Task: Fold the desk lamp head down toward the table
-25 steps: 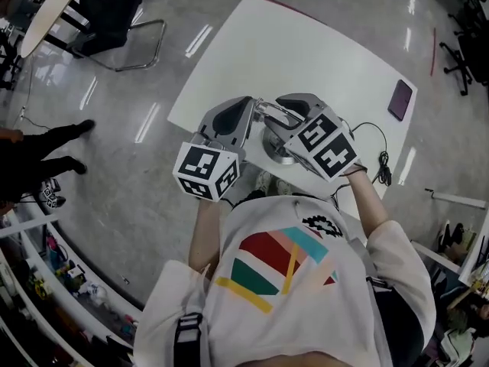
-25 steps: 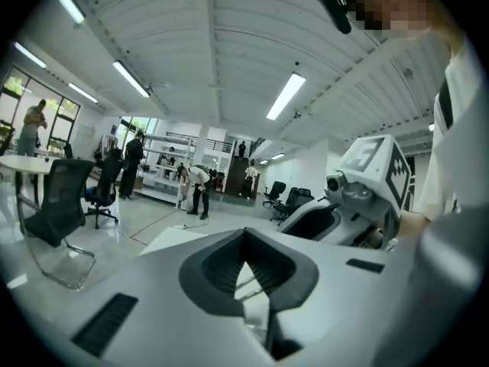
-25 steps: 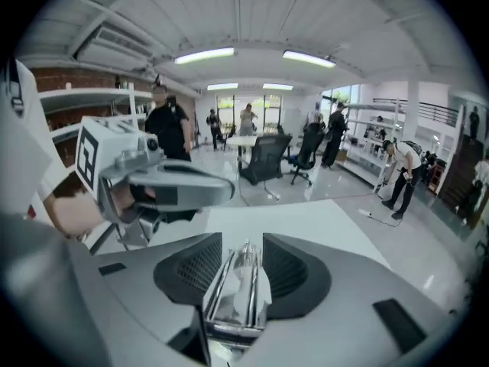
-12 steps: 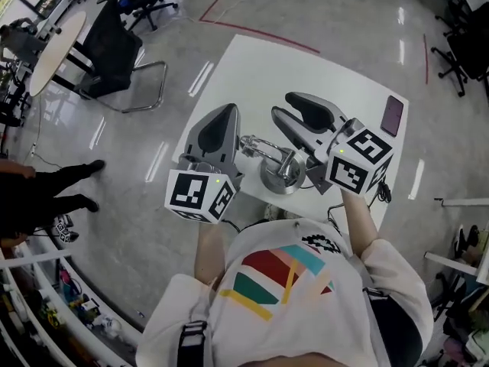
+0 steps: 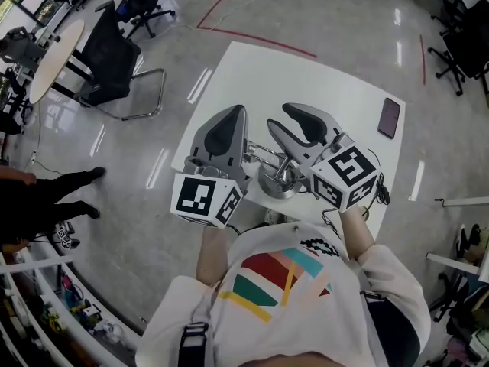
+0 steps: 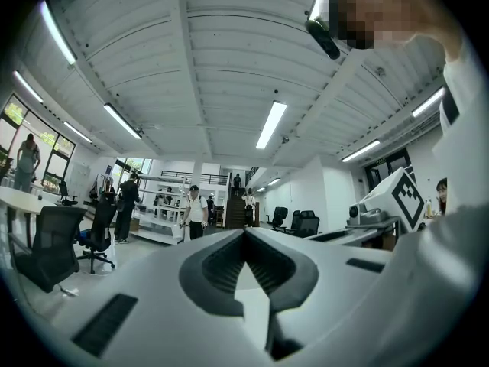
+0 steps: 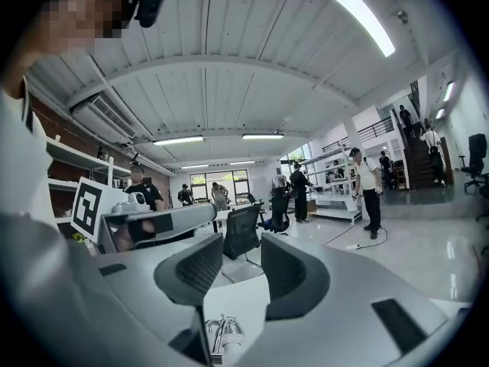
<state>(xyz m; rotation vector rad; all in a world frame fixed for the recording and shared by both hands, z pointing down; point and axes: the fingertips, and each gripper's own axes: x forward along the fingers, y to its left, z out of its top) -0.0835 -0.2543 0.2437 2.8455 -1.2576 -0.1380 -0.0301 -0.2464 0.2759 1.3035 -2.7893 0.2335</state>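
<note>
Count: one silver metal desk lamp [image 5: 276, 180], one dark flat phone [image 5: 388, 117], one white table [image 5: 321, 75], two grey grippers | Around: black office chair [image 5: 114, 40] off the table's left; the lamp stands at the near table edge, partly covered by both grippers | Pose: left gripper [image 5: 236, 114] level, jaws pressed together, empty; right gripper [image 5: 278, 115] level, jaws apart, nothing between.

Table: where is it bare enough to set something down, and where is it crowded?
Bare: the far half of the table, between its far edge and the phone at the right. Crowded: the near edge, where the lamp and cable sit, with the left gripper and right gripper above.
</note>
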